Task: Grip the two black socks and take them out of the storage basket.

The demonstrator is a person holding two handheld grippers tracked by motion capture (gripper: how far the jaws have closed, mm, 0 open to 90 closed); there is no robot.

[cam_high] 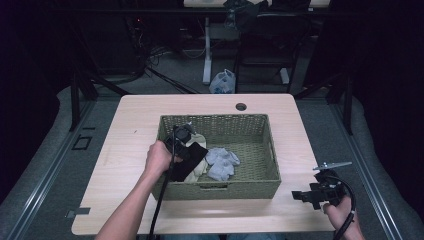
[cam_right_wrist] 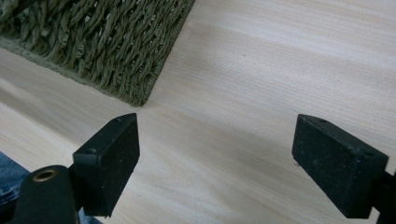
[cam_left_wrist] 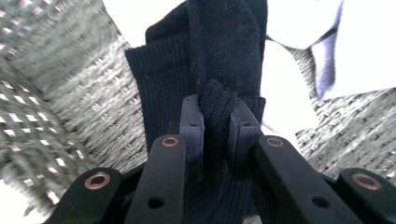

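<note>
The left hand-held gripper (cam_left_wrist: 215, 126) pinches a soft, limp black sock (cam_left_wrist: 224, 56) by a bunched fold inside the basket (cam_high: 270, 150), while the right hand-held gripper (cam_right_wrist: 215, 163) hovers spread over the worktop (cam_right_wrist: 261, 70).

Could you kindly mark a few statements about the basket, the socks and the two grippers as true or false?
1. The left gripper is clamped on a black sock. True.
2. The right gripper holds a grey sock. False: its jaws stand wide apart over bare table.
3. The grey socks lie inside the woven basket. True.
4. The right gripper is inside the basket. False: it is outside it, to the right.
</note>
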